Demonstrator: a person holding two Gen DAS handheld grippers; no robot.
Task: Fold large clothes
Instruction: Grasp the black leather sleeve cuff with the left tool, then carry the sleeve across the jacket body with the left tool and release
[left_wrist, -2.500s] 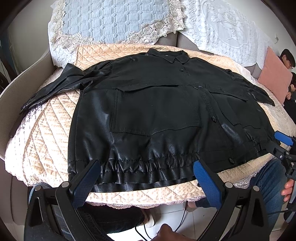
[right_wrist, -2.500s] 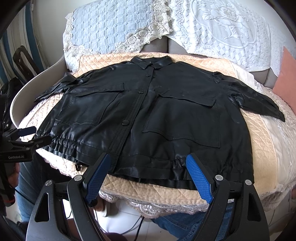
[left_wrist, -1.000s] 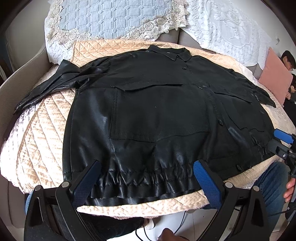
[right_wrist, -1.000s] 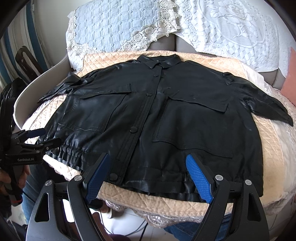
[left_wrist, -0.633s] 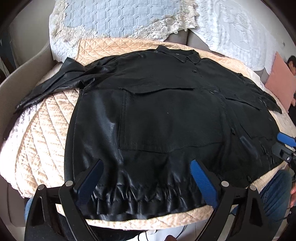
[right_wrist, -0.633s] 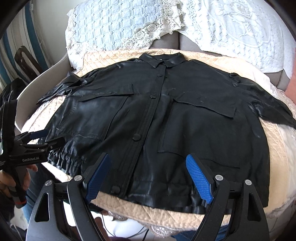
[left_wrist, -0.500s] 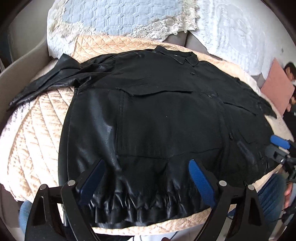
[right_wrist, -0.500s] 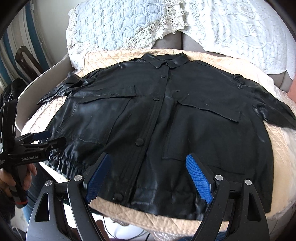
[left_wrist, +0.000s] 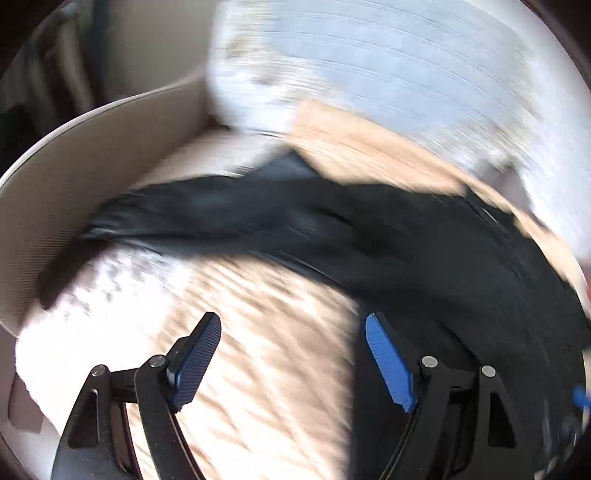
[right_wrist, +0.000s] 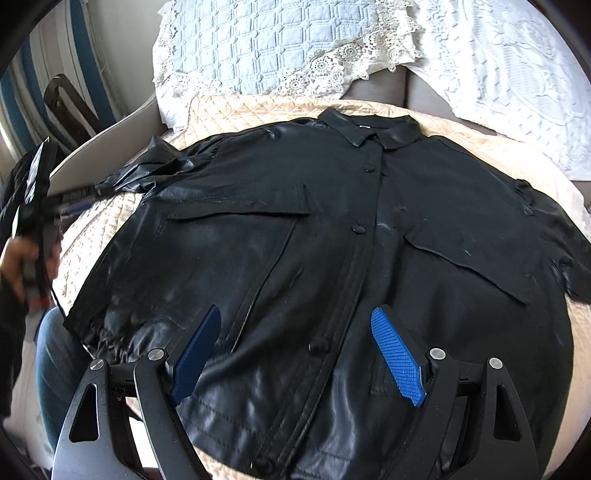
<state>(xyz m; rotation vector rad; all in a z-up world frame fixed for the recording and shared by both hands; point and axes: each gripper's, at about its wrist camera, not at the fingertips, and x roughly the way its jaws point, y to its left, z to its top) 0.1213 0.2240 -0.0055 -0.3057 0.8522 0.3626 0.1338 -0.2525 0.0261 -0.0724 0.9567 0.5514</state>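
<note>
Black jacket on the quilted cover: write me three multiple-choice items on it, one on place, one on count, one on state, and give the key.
1. Where does the jacket collar point?
A. toward the lace-edged pillows
B. toward the camera
C. toward the chair back

2. How many flapped chest pockets show?
A. one
B. two
C. four

3. How does the jacket front stand?
A. buttoned shut
B. spread open
C. folded in half

Key: A, the collar lies just below the pillows; B, one flap shows on each side of the placket; A, the buttons run closed down the middle, and the garment lies flat on the quilted cover.
</note>
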